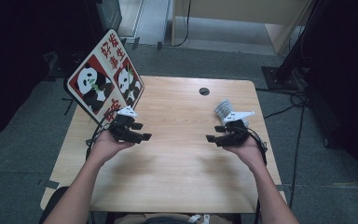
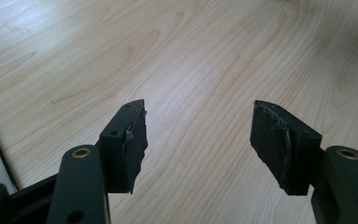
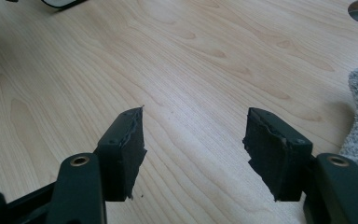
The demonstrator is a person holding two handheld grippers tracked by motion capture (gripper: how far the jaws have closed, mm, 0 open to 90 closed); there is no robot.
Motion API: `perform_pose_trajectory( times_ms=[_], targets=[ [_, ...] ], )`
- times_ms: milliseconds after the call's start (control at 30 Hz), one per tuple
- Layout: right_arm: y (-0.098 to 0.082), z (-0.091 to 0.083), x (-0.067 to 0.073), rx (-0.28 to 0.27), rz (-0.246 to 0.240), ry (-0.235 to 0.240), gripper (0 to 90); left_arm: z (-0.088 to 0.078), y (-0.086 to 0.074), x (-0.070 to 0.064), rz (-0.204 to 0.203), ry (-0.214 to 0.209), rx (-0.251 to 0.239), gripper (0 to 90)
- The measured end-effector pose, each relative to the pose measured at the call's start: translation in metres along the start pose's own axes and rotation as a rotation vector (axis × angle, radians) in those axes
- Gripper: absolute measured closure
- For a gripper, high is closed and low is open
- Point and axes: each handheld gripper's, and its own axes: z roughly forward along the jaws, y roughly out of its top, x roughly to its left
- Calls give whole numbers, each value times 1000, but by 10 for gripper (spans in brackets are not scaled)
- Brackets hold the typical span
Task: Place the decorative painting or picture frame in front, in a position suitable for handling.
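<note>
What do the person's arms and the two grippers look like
Both forearms are bare, no sleeves in sight. Each hand holds a black two-jaw gripper: the left gripper and the right gripper. Each carries a pale grey three-cornered plate on top and trails a black cable. Up close, the jaws end in blocky black pads with ragged, worn edges, on arms with brass-coloured rivets.

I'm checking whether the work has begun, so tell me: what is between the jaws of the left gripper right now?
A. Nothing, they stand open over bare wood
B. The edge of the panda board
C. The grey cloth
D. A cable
A: in the left gripper view the left gripper has its jaws spread wide with only the wooden table showing between them, and the panda board lies off to the side.
</note>
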Motion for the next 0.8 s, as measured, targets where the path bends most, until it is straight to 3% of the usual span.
perform_pose_trajectory(
  times_ms=[267, 600, 800],
  targets=[
    [-1, 3, -1, 23, -12, -3, 362, 0, 0, 0, -6, -6, 9, 370],
    [3, 7, -3, 23, 1, 38, 386, -4, -3, 0, -36, -33, 3, 383],
    [4, 7, -1, 30, -6, 27, 374, -8, -3, -1, -36, -29, -3, 383]
  ],
)
